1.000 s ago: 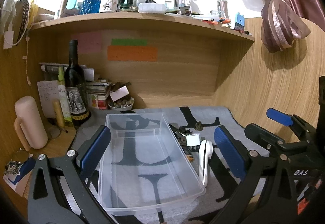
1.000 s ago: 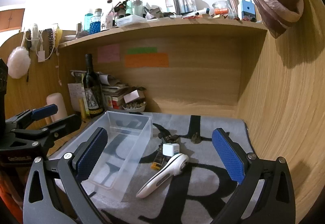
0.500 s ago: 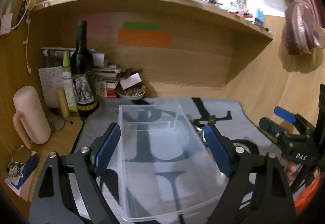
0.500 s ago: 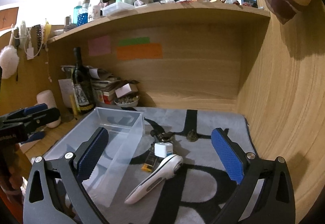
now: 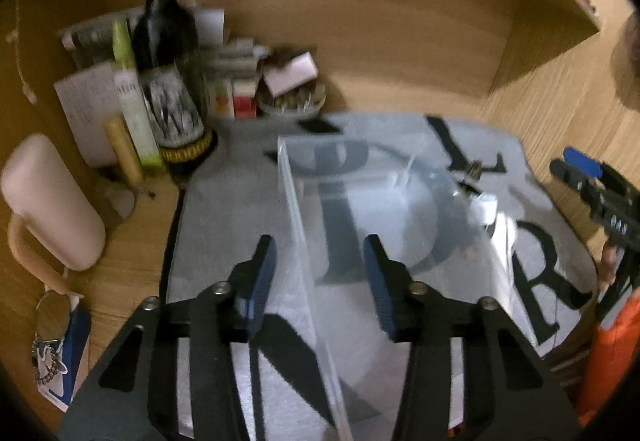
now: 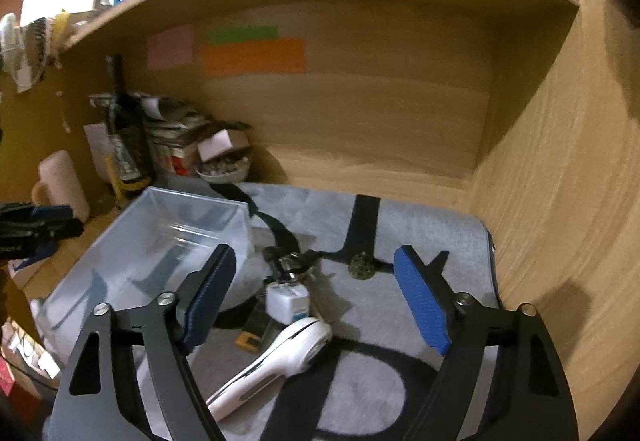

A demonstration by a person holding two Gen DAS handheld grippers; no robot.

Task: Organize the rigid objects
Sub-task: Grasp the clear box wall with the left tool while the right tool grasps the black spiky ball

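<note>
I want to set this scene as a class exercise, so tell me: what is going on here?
A person holds a gripper in each hand over a grey mat. The left gripper straddles the left wall of the empty clear plastic bin, its jaws closing but not yet pressing. The right gripper hovers, jaws closing, over the small items beside the bin: a white handheld tool, a white charger cube and some dark metal bits. Nothing is held yet.

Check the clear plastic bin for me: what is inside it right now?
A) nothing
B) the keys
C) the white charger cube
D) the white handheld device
A: the clear plastic bin shows only the mat's lettering through its walls, while the white handheld device lies outside on the mat.
</note>
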